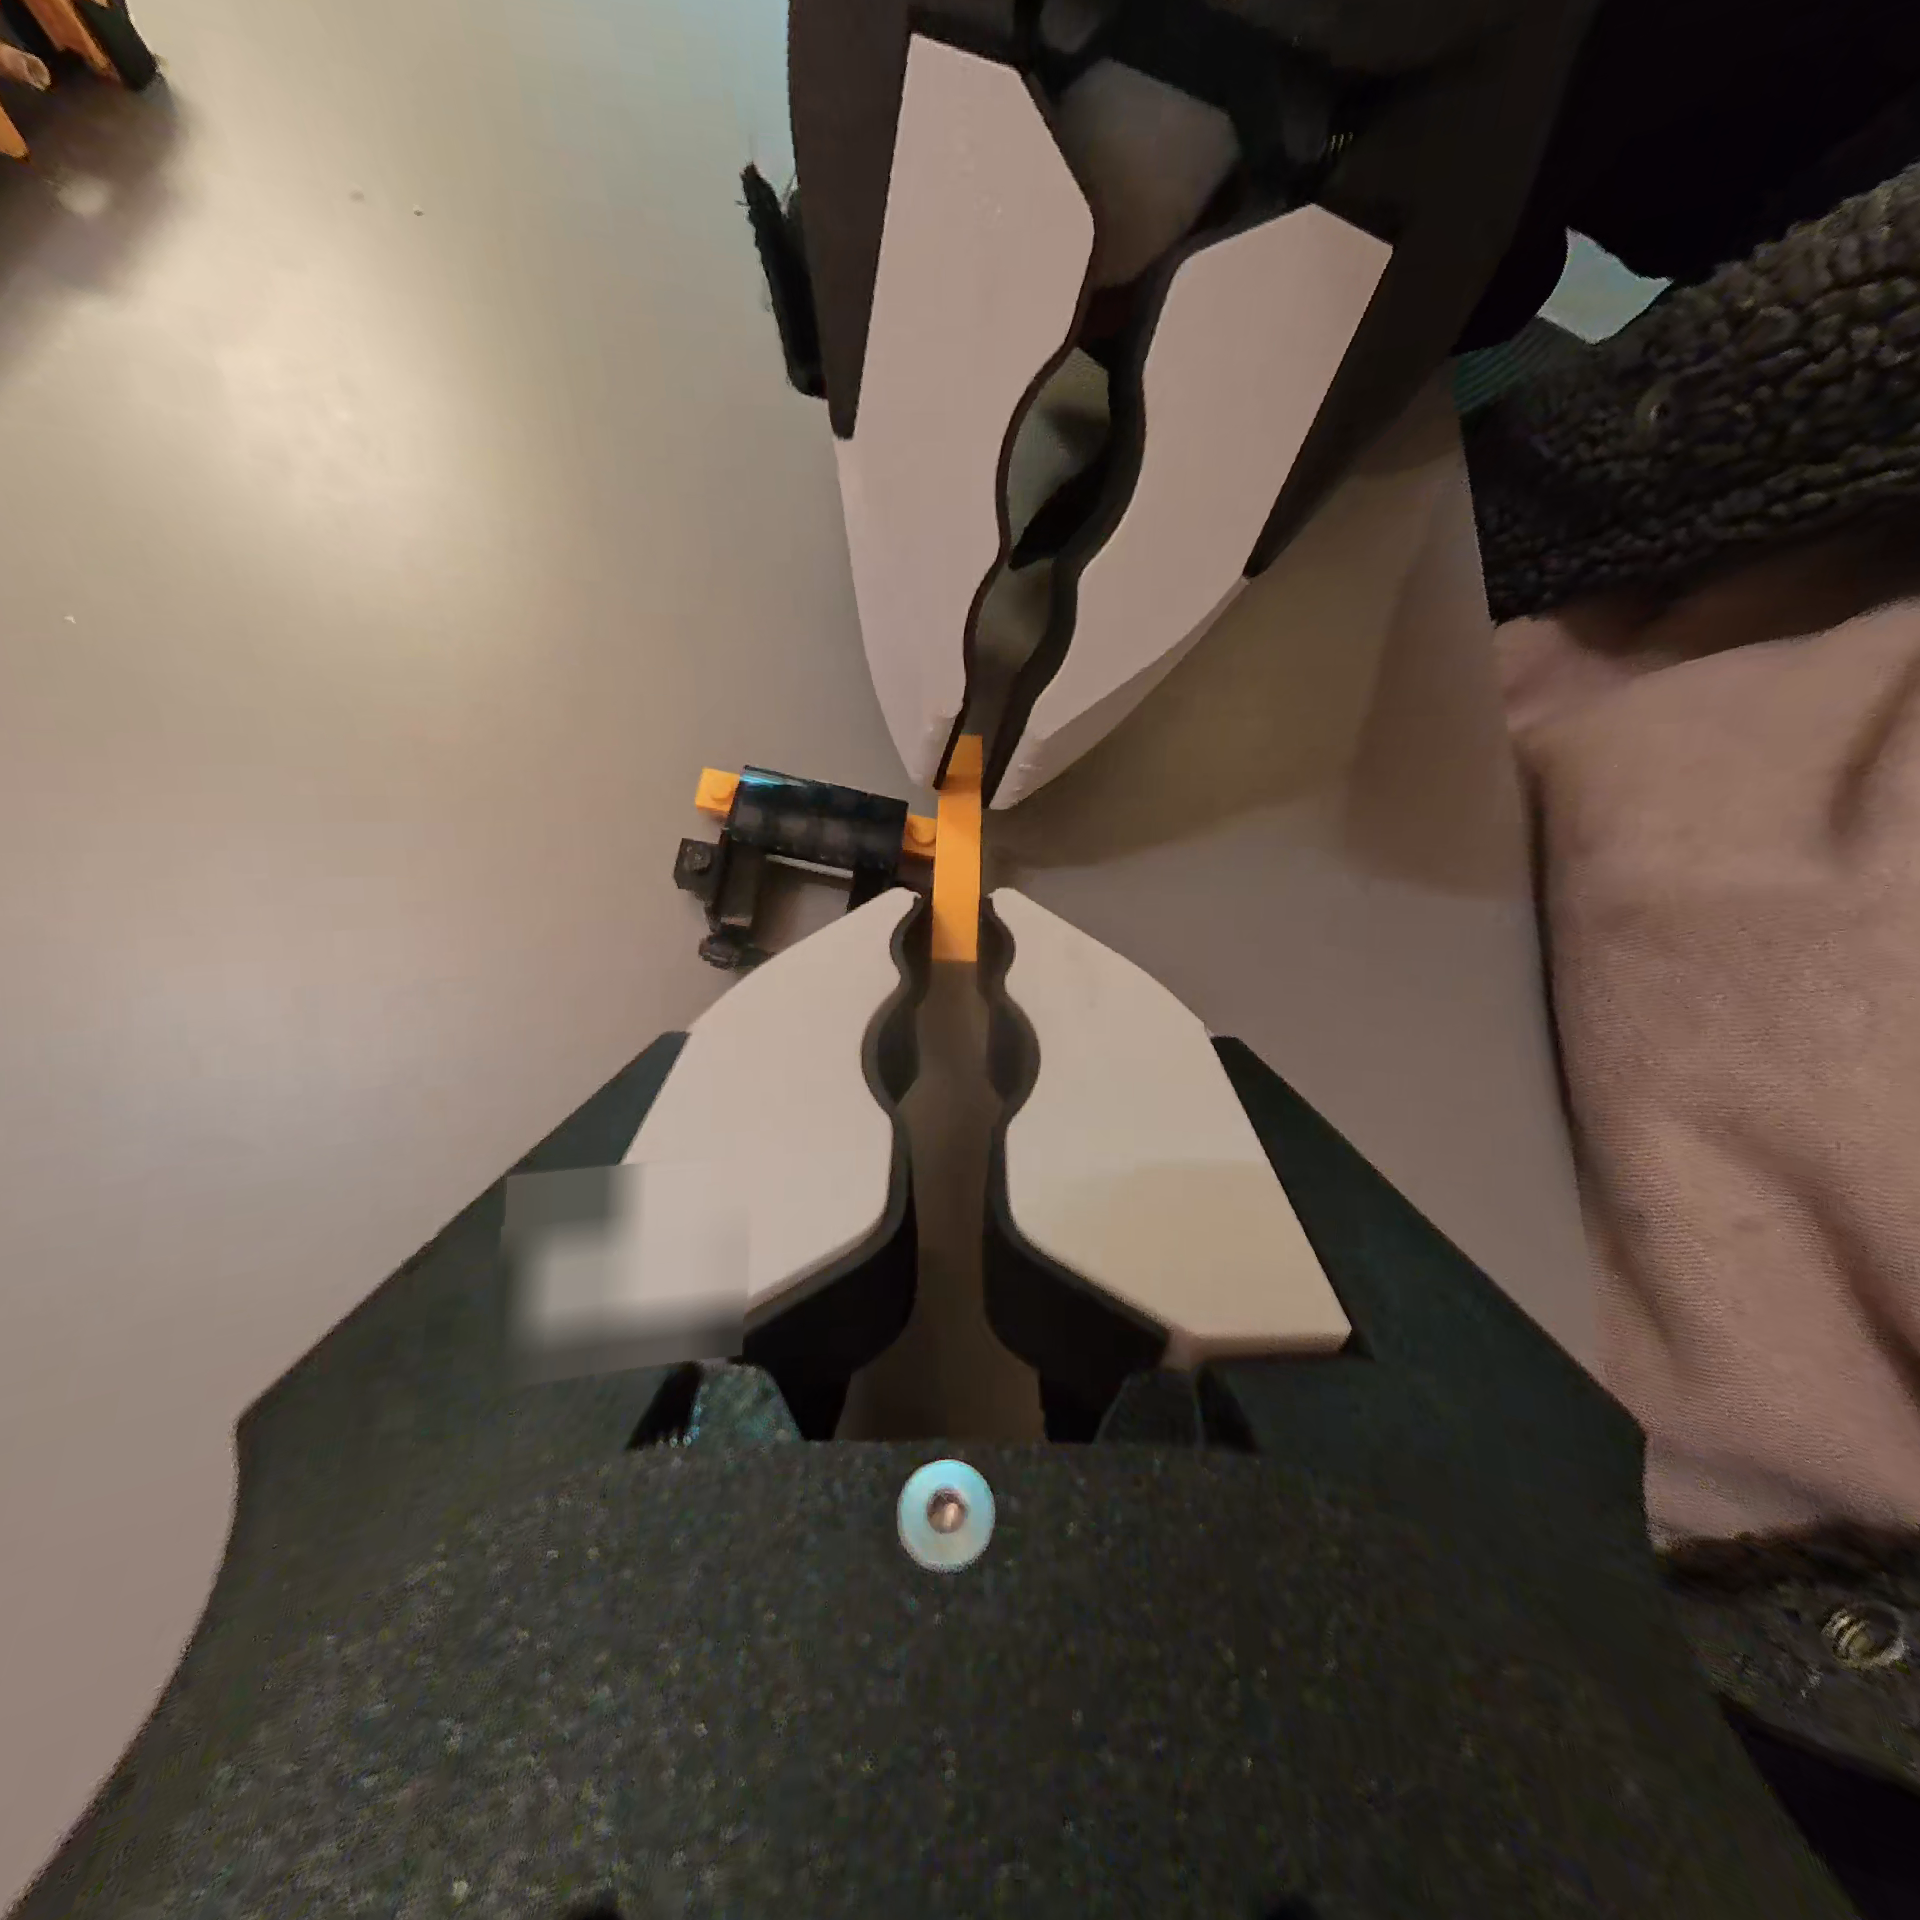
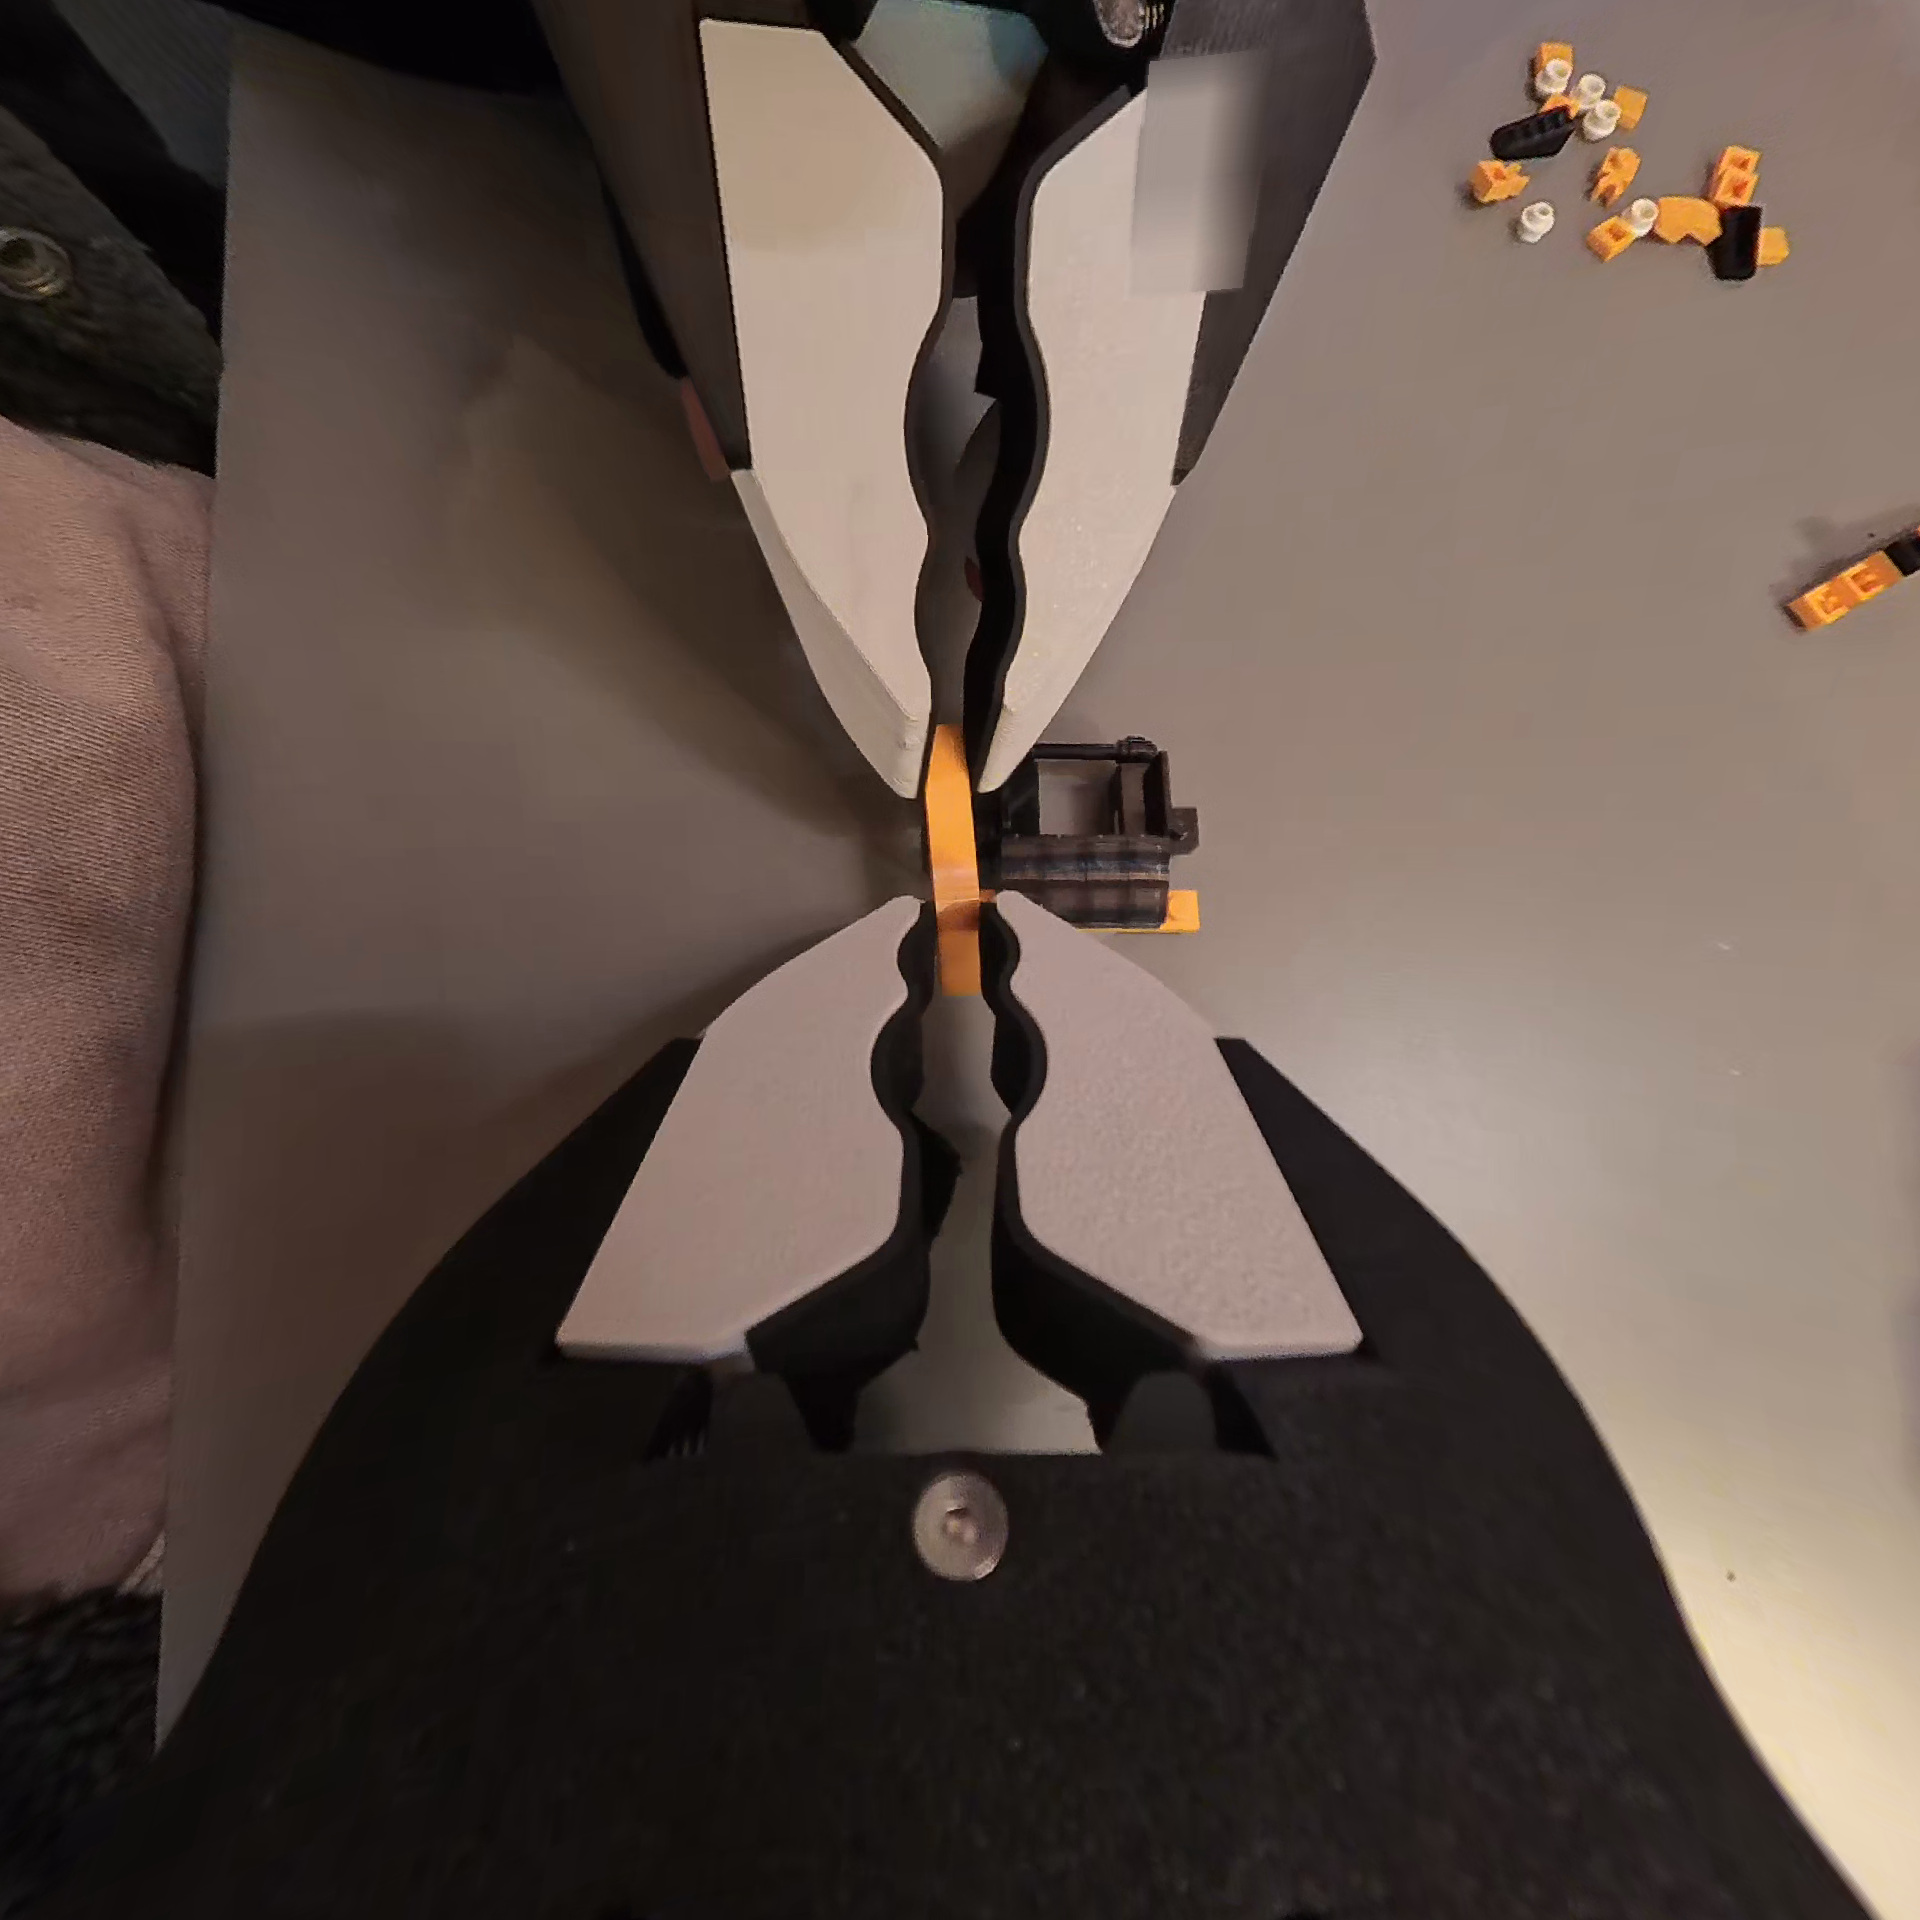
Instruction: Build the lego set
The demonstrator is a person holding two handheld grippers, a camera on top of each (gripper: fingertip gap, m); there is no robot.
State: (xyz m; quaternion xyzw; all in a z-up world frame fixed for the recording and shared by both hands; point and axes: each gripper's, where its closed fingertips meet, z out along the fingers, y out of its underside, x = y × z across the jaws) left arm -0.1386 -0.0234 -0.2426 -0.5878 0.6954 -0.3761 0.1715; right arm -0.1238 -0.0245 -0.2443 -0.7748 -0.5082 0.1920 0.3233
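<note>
A small orange and black lego assembly is held above the grey table between both grippers. Its long orange plate [image 1: 957, 873] stands on edge, with a black block [image 1: 816, 826] sticking out to the left. My left gripper [image 1: 956, 914] is shut on the near end of the orange plate. My right gripper [image 1: 964, 774] comes from above in the left wrist view and is shut on the far end. In the right wrist view the orange plate [image 2: 951, 831] runs between my right gripper [image 2: 958, 925] and the left gripper [image 2: 948, 758], with the black block [image 2: 1091, 831] to the right.
Several loose orange, white and black lego pieces [image 2: 1631, 156] lie on the grey table [image 2: 1455, 935] at the far right. An orange and black piece [image 2: 1855, 592] lies at the right edge. A person's pinkish clothing [image 1: 1725, 1039] is beside the table edge.
</note>
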